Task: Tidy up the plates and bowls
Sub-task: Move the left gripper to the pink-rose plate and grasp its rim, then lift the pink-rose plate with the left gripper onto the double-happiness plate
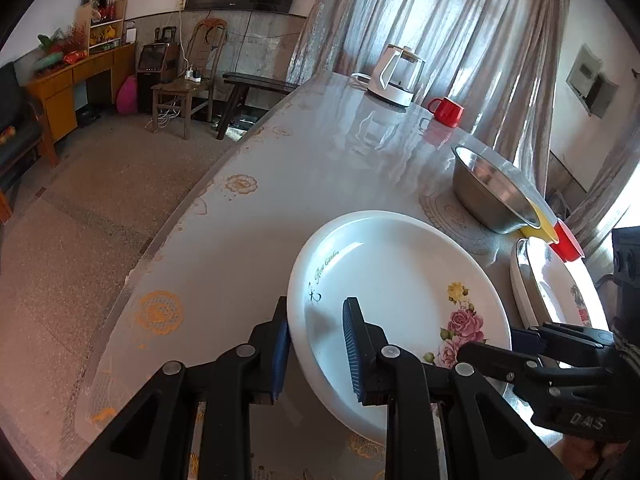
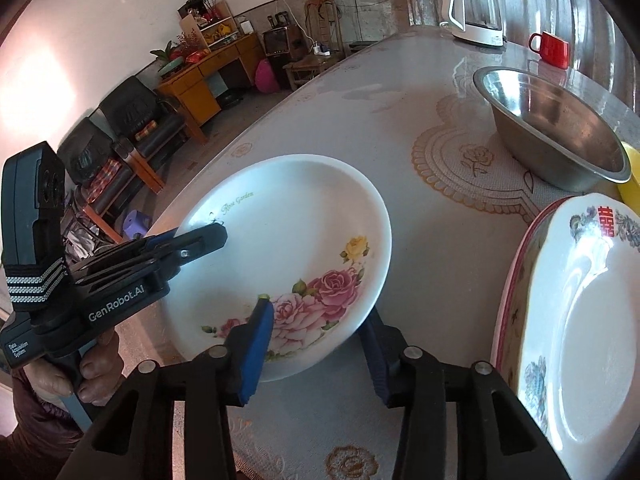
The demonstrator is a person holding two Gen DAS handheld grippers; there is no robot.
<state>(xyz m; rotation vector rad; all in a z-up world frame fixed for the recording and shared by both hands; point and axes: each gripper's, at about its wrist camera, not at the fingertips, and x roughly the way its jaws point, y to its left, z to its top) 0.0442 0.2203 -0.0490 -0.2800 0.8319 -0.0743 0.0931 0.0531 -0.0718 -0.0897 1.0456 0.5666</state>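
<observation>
Two tongs, left tongs (image 1: pixel 316 344) and right tongs (image 2: pixel 316 350), clamped on rose plate (image 2: pixel 280 248) rim at frame bottom; glazed, slippery, breakable, moderately heavy.

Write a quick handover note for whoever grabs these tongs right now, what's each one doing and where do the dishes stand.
Left tongs: shut on the rim of the rose plate, at its lettered side.
Right tongs: straddling the plate's rose side; grip not clear.
The plate is tilted over the table.
To the right: a stack of plates; behind it the steel bowl and a yellow bowl.
Done: rose plate picked up.
Left: probably set it on the stack, then sort the bowls.
</observation>
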